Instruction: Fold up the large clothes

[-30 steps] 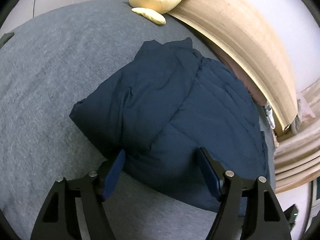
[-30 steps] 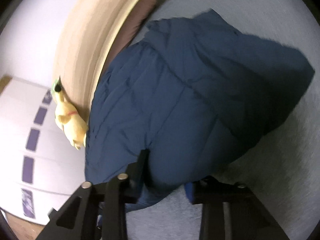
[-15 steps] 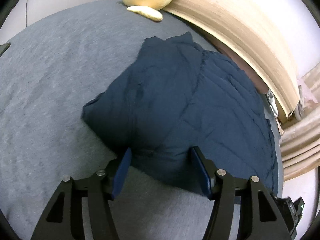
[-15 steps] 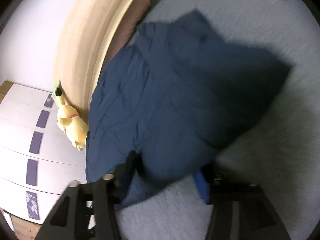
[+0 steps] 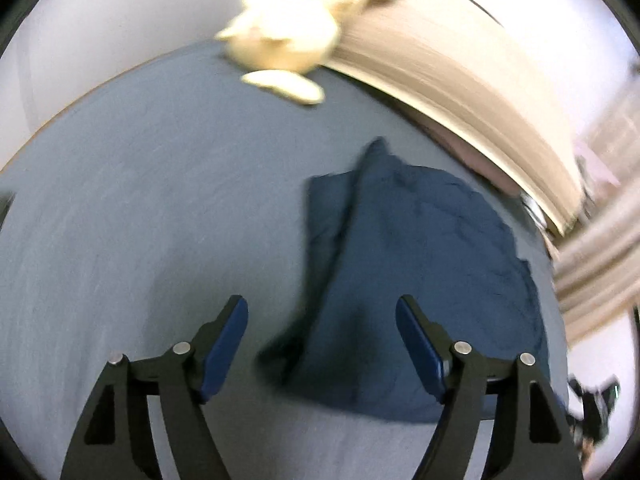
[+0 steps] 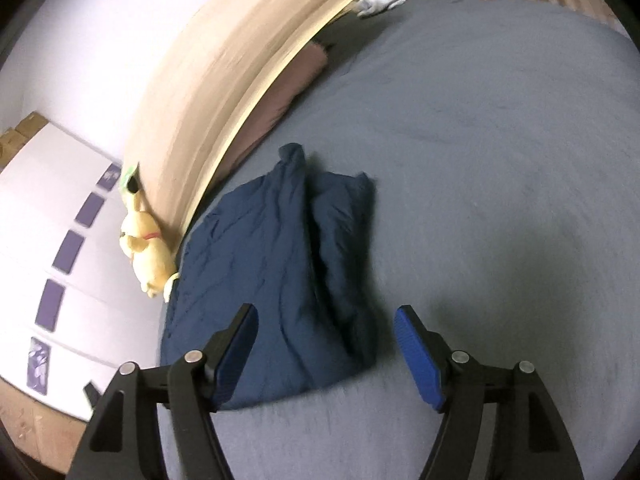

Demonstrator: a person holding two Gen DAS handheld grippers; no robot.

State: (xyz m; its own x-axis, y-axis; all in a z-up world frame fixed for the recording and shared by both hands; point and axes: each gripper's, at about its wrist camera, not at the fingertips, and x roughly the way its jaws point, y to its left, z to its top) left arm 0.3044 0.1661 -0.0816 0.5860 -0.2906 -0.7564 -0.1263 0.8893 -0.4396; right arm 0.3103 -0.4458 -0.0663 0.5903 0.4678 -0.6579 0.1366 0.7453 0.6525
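A navy quilted jacket (image 5: 420, 280) lies folded in a compact bundle on the grey bed (image 5: 140, 240), close to the headboard. My left gripper (image 5: 322, 344) hovers above its near edge, clear of the cloth, jaws opening and holding nothing. In the right wrist view the same jacket (image 6: 280, 272) lies flat with a raised fold down its middle. My right gripper (image 6: 326, 348) hangs over its near end, jaws opening, nothing pressed between the blue pads (image 6: 416, 360).
A yellow plush toy (image 5: 292, 36) rests at the head of the bed against the curved wooden headboard (image 5: 460, 92). A brownish pillow (image 6: 288, 92) lies along the headboard (image 6: 240, 60). White drawers with purple handles (image 6: 60, 248) stand beside the bed. Grey sheet (image 6: 500, 160) spreads wide on the right.
Both grippers let go of the jacket and pulled back and up from it. The right jaws went from pinching the hem to wide apart. The jacket now lies smaller in both views.
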